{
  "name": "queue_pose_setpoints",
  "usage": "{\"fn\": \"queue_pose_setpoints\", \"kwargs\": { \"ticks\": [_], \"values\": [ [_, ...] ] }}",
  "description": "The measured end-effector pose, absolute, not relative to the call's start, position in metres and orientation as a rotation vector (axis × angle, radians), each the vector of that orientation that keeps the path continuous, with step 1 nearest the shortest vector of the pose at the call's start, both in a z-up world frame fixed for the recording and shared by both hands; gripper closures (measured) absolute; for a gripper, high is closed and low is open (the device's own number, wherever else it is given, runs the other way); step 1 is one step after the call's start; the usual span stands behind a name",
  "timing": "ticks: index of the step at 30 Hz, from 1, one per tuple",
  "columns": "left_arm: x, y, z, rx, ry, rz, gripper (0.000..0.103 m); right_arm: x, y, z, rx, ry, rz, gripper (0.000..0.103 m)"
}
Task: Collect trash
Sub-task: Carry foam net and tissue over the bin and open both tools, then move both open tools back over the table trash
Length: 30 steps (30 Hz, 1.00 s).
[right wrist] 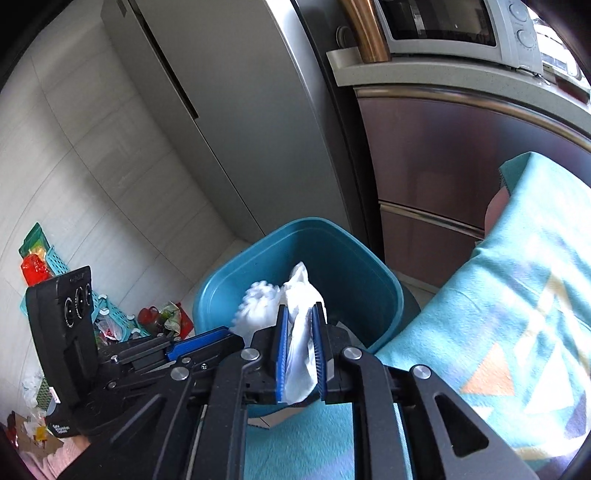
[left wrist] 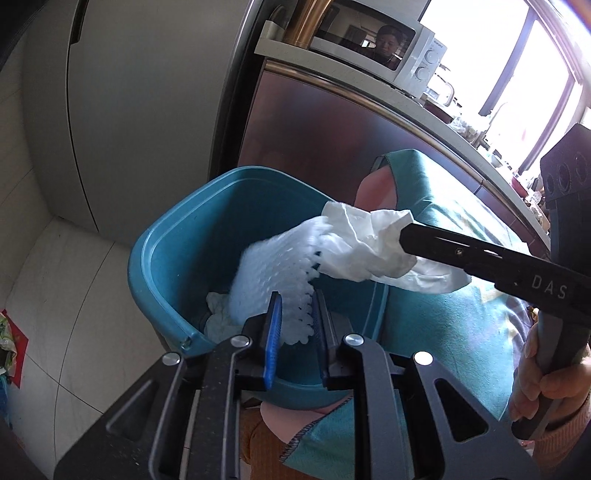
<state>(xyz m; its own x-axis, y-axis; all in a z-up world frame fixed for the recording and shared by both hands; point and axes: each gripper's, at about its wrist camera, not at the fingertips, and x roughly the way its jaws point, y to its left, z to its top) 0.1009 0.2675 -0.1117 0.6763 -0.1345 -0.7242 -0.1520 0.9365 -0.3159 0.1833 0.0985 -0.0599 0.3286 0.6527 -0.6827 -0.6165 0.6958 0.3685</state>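
Trash comes here in two white pieces, both held over the open mouth of the teal bin (left wrist: 173, 258). The left gripper (left wrist: 295, 314) clamps a white foam net sleeve (left wrist: 269, 273) between its blue pads; the sleeve rises from the jaws and leans over the bin's interior. The right gripper (right wrist: 300, 347) pinches a crumpled white tissue (right wrist: 301, 343), its pads pressing the paper on both sides, and the tissue's free end pokes out past the fingertips above the bin. In the left wrist view the two pieces touch, the tissue lying against the upper end of the sleeve, with the right gripper reaching in from the right.

Both tools point steeply down into the bin, which suits a drop: anything let go from here would likely fall inside rather than on the floor. More white crumpled paper (left wrist: 218, 317) already lies at the bottom, so the bin is evidently the collecting point. It stands on pale floor tiles, just beside a table draped in a teal patterned cloth (right wrist: 517, 295), with a grey refrigerator (right wrist: 229, 110) behind and a microwave (right wrist: 450, 29) on the far counter. To the far left, a heap of colourful wrappers and a turquoise basket (right wrist: 59, 266) sit on the floor, possibly more to gather.
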Motion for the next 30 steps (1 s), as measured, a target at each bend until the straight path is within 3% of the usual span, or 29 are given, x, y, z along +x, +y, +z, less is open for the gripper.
{"fn": "queue_pose_setpoints", "kwargs": {
  "ticks": [2,4,14,21,30],
  "values": [
    [0.102,0.265,-0.112,-0.36,0.836,0.018,0.087,0.183,0.101,-0.062,0.052,0.918,0.831,0.077],
    [0.104,0.264,-0.113,-0.356,0.837,0.027,0.087,0.184,0.102,-0.063,0.051,0.913,0.825,0.074],
    [0.096,0.26,-0.1,-0.355,0.795,0.011,0.086,0.176,0.077,-0.056,0.093,0.869,0.835,0.071],
    [0.083,0.231,-0.068,-0.311,0.714,-0.082,0.075,0.147,0.031,-0.034,0.09,0.773,0.835,0.064],
    [0.074,0.147,-0.043,-0.226,0.667,-0.304,0.07,0.101,-0.067,-0.009,0.131,0.642,0.712,0.057]
  ]
}}
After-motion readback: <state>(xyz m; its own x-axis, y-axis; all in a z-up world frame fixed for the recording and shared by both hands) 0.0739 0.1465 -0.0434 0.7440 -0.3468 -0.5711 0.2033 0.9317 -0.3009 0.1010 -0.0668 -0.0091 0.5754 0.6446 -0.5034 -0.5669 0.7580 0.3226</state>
